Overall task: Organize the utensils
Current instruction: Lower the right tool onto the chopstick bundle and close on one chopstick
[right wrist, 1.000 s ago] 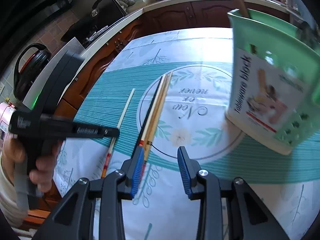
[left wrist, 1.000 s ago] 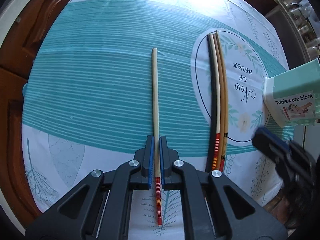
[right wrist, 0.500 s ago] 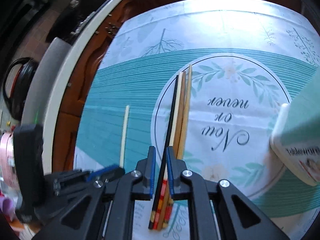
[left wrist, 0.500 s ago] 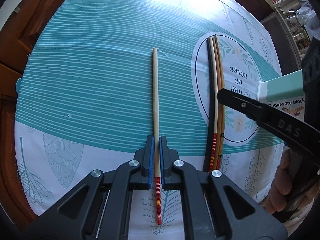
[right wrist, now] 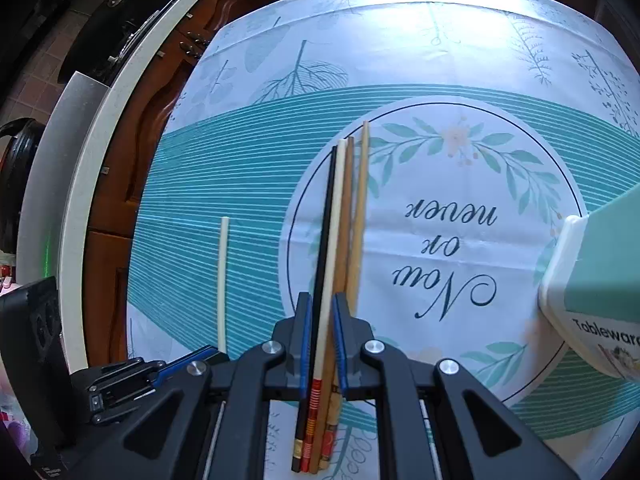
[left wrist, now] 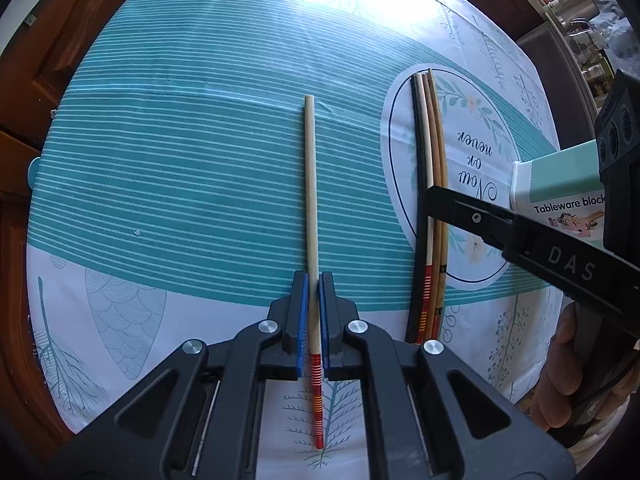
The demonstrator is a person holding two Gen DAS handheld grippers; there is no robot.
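Note:
My left gripper (left wrist: 313,280) is shut on a single pale chopstick (left wrist: 311,184) with a red striped end, lying on the teal striped tablecloth. To its right lies a bundle of chopsticks (left wrist: 428,160), black, cream and brown. My right gripper (right wrist: 321,304) is shut on that chopstick bundle (right wrist: 340,208), with the jaws around the black, cream and one brown stick; another brown stick lies just outside the right jaw. The single pale chopstick (right wrist: 222,280) shows at the left of the right wrist view, with the left gripper (right wrist: 204,354) on it.
A mint green box labelled "Tableware block" (right wrist: 600,280) stands at the right of the cloth, also in the left wrist view (left wrist: 560,200). A brown wooden cabinet (right wrist: 116,248) lies beyond the table's left edge.
My right gripper moved down and left over the chopstick bundle and closed on it. The left gripper stayed shut on the single chopstick.

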